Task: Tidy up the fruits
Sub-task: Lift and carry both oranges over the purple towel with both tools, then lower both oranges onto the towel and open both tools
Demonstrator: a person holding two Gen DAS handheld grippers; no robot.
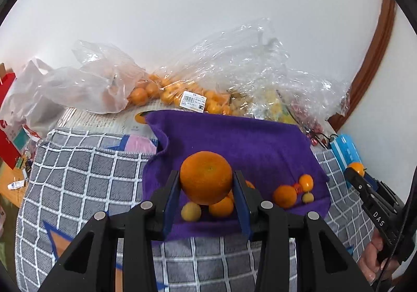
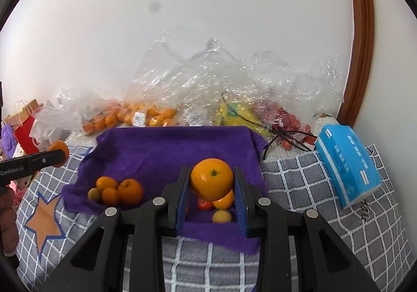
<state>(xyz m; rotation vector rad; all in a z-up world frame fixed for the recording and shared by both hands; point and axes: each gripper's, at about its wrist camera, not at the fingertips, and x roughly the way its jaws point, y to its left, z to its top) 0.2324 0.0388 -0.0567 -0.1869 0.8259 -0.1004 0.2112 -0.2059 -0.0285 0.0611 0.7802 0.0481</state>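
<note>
Each gripper, left (image 1: pixel 206 182) and right (image 2: pixel 211 182), clasps an orange (image 1: pixel 206 177) above the purple towel (image 1: pixel 242 140); the next move likely calls for lowering both beside the fruit groups there

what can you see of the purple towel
The purple towel looks like soft terry cloth, spread over the grey checked blanket, its left edge rumpled and folded. Two small clusters of loose oranges and smaller yellowish fruits rest on it. Its far edge lies by the plastic bags of fruit.
</note>
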